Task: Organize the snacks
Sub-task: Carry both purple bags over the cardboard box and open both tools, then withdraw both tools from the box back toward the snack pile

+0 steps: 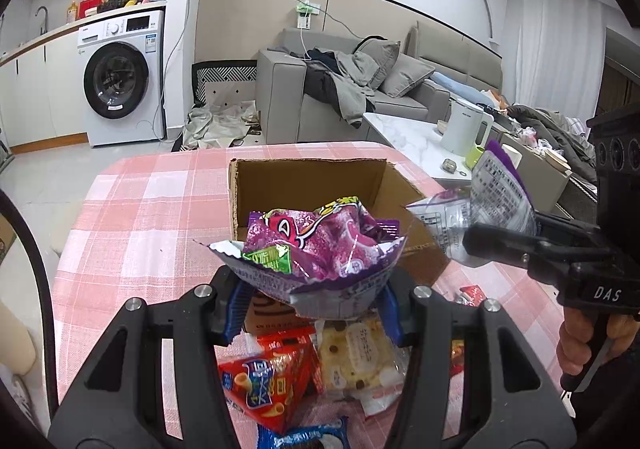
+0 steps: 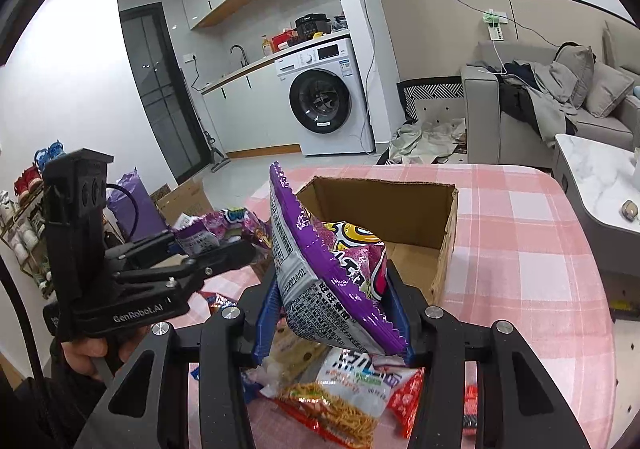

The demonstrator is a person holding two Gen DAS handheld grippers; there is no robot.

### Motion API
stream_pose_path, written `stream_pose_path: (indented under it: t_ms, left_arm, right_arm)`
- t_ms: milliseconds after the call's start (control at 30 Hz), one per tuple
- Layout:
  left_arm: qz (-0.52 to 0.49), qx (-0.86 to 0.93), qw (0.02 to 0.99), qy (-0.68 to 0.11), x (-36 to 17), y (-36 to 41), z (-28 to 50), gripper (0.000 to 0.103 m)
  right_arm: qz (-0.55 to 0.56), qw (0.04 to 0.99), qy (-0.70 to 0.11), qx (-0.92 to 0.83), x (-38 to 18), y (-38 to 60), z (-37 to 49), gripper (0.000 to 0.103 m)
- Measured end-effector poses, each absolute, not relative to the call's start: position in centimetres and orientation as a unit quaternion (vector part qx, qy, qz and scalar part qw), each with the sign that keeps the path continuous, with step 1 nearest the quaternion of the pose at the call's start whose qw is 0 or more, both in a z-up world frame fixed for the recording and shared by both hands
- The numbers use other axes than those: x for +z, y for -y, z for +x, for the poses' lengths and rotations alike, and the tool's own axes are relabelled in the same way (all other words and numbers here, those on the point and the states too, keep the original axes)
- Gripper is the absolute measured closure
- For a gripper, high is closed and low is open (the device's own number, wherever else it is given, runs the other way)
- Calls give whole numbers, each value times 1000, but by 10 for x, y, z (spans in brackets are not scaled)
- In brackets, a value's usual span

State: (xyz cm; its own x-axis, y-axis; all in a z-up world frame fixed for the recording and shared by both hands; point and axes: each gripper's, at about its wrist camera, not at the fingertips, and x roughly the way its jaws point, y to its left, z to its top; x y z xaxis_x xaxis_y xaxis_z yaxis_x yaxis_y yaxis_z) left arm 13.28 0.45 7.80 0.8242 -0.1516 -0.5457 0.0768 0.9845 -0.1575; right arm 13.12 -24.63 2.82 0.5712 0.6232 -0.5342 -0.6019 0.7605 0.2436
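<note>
both pairs of jaws are closed on purple snack bags: one bag is pinched by the left gripper, another by the right gripper. both are held just before the open cardboard box; loose snacks are left on the tablecloth nearer than the box.

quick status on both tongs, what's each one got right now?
Left tongs: shut on a purple snack bag.
Right tongs: shut on another purple snack bag.
</note>
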Motion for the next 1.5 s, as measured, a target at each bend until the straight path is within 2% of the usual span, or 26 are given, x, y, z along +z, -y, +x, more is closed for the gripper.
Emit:
stream_pose_path:
  t_ms: [500,667,1300,1400,1500]
  left_arm:
    - [-50,-43,949,-309,54,1,202,53]
    - [-41,-42,939,-338,37,6,224,53]
    - [-36,-46,933,-355,24,10,234,52]
    - [-36,-44,934,-352,25,10,234,48]
    - [-36,-36,941,-336,30,6,225,33]
  right_arm:
    - [35,875,-353,329,14,230,184,55]
    - [32,872,-365,325,7,229,193,55]
    - [29,865,-380,327,3,222,208,54]
    - [28,867,-370,332,7,224,204,53]
    - [25,872,-361,329,11,229,197,48]
